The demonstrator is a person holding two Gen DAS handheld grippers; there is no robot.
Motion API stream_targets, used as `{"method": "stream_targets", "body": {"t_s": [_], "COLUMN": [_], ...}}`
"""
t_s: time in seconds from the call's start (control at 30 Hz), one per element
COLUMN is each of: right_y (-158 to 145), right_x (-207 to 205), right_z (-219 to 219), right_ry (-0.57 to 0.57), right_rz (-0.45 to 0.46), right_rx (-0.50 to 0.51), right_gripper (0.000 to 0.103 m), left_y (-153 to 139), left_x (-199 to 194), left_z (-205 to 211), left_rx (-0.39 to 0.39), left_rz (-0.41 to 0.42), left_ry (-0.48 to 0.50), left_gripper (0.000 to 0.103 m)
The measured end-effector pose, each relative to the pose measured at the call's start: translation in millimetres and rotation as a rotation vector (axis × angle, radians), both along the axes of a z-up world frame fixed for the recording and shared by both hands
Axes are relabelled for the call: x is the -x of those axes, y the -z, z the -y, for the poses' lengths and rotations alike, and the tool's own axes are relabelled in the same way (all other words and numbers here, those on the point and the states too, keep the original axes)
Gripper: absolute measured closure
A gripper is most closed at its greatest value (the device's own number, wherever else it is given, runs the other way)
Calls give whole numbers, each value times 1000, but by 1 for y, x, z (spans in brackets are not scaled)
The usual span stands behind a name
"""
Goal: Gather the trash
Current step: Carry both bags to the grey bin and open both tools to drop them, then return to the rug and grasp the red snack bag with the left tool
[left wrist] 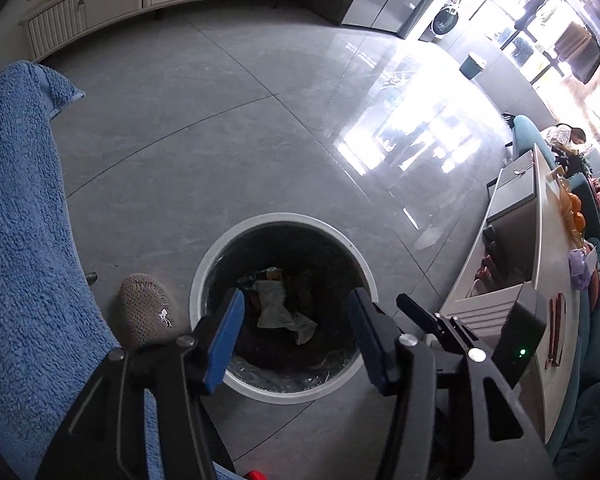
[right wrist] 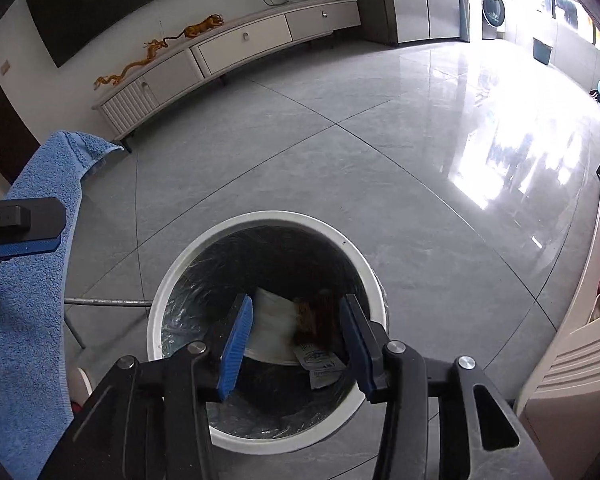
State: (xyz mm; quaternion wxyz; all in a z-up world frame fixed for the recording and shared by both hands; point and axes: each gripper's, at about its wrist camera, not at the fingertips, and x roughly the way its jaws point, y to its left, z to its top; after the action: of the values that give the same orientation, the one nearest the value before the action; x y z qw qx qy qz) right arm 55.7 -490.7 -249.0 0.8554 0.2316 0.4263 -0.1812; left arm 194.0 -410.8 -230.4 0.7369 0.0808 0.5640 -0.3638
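Observation:
A round white-rimmed trash bin (left wrist: pixel 204 264) with a dark liner stands on the grey tile floor; it also shows in the right wrist view (right wrist: pixel 168 288). Crumpled white paper and wrappers (left wrist: pixel 276 308) lie inside it, seen too in the right wrist view (right wrist: pixel 276 324) beside a brown scrap (right wrist: pixel 320 316). My left gripper (left wrist: pixel 296 340) hangs open and empty above the bin. My right gripper (right wrist: pixel 296 344) is open and empty above the bin mouth. The right gripper's finger (left wrist: pixel 420 314) shows beside the left one.
A blue towel (left wrist: pixel 16 220) drapes over something at the left. A knitted slipper (left wrist: pixel 146 312) lies left of the bin. A white coffee table (left wrist: pixel 548 264) with oranges and wrappers stands at the right. A long TV cabinet (right wrist: pixel 236 44) lines the far wall.

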Motion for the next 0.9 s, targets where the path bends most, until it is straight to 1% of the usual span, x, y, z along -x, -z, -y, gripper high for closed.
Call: {"method": "stream_targets", "body": {"t_s": [0.07,0.2,0.3,0.43,0.5,0.63,0.73,0.8,0.9], "right_y": [-14,-45,-77,-125,-147,-189,-217,-233,-256], "right_x": [8,27,45,66,74,87,90,89,80], "right_z": [1,0,-6,-24,-36,-67,-93,-112,-143], "right_ry": [9,29,38,30,17,-20,-66,-107,-178], "right_rz": [28,88,137,215,255,347,405,433,469], "right_rx": [11,47,93,157,187,228,246,258,267], "right_gripper": [60,60,60,60,60,60,60,60,60], "left_y": [-11,-48,-81,-118,-135,-160,-180,-192,-208], "left_x": [8,27,45,71,85,101,109,115,119], "left_z": [-2,-19,-38,-70,-94,-141,-189,-224,-280], "left_rx": [17,83,140,158,169,183,198,207,225], "left_rz": [39,151,230,315,363,431,480,528,584], "left_ry": [3,-6,0,43,38,14,-36,-84,-160], "left_gripper": [50,50,50,50,50,50,50,50,50]}}
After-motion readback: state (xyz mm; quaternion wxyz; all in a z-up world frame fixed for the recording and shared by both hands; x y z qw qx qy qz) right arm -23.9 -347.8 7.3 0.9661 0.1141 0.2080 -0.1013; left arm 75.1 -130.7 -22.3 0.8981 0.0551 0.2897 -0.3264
